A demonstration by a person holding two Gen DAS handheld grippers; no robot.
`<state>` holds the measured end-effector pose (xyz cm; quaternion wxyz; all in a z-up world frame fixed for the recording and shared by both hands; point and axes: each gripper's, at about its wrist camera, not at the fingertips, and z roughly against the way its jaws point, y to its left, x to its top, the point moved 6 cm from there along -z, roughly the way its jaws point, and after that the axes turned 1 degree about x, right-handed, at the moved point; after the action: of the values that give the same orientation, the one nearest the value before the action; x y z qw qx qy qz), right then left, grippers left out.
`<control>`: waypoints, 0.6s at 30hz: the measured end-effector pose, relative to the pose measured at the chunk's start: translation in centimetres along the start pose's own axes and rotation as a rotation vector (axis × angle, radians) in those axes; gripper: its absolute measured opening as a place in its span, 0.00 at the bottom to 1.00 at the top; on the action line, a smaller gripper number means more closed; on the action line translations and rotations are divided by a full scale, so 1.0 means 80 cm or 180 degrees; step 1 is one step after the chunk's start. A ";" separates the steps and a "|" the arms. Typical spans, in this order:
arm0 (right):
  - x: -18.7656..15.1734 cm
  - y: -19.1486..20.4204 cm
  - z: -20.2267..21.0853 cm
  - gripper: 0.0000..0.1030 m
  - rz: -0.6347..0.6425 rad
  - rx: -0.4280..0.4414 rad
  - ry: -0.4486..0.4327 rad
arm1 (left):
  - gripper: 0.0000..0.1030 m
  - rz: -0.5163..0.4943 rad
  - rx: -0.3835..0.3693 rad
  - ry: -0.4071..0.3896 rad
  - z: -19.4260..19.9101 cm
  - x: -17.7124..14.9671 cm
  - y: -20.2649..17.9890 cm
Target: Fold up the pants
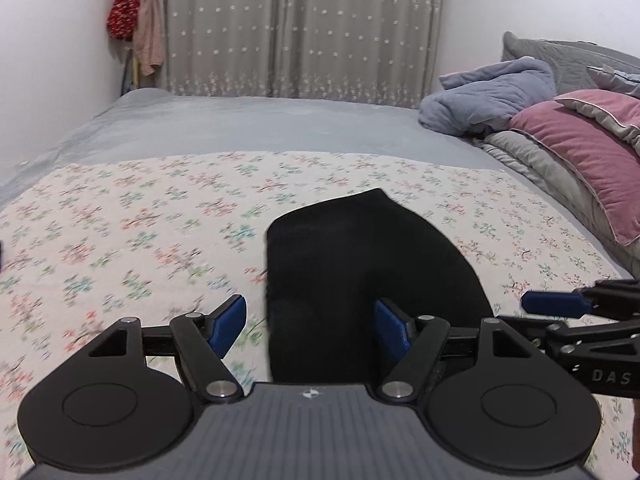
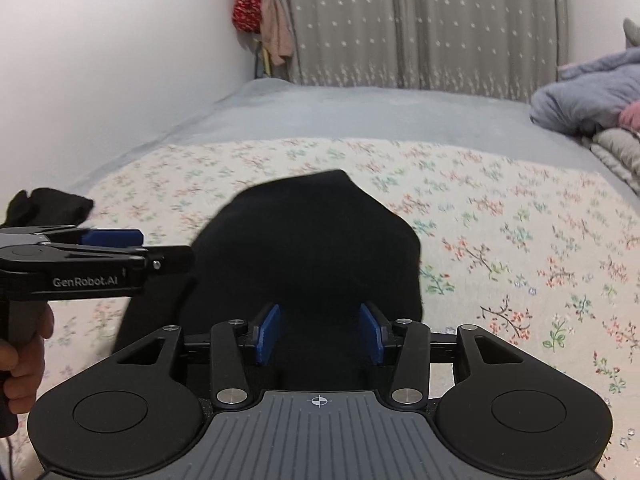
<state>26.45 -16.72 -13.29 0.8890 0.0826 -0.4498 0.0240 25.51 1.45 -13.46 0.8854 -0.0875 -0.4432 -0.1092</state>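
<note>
Black pants (image 1: 360,280) lie folded in a compact shape on the floral sheet (image 1: 120,220) of the bed. My left gripper (image 1: 310,326) is open just above the pants' near left edge, its blue pads apart and empty. My right gripper (image 2: 320,332) is open over the near part of the pants (image 2: 308,248), nothing between its pads. The right gripper also shows at the right edge of the left wrist view (image 1: 560,304). The left gripper shows at the left of the right wrist view (image 2: 116,240), held by a hand (image 2: 20,360).
A second black cloth (image 2: 48,206) lies at the far left of the floral sheet. A blue blanket (image 1: 492,96), a pink pillow (image 1: 580,152) and grey quilts pile at the right. Grey curtain (image 1: 300,28) and hanging clothes (image 1: 136,20) stand behind the bed.
</note>
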 end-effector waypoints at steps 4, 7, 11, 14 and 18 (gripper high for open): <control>0.003 0.024 0.031 0.44 0.0050 -0.0006 -0.0107 | 0.75 -0.0009 0.0062 -0.0019 0.031 -0.004 0.005; 0.007 0.040 0.057 0.51 0.0052 -0.0012 -0.0221 | 0.76 0.0016 0.0094 -0.0045 0.053 -0.005 0.010; 0.003 0.053 0.087 0.51 -0.0059 -0.0042 -0.0329 | 0.76 0.0084 0.0047 -0.0052 0.081 -0.007 0.010; -0.007 0.059 0.109 0.51 -0.0211 -0.0080 -0.0410 | 0.76 0.0029 0.0059 -0.0119 0.101 -0.006 0.004; -0.023 0.060 0.134 0.51 -0.0492 -0.0085 -0.0488 | 0.76 0.0022 0.0029 -0.0211 0.124 -0.005 -0.001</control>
<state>16.31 -13.74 -7.92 0.8522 0.1067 -0.5090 -0.0570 17.66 3.90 -7.90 0.8710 -0.0886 -0.4725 -0.1012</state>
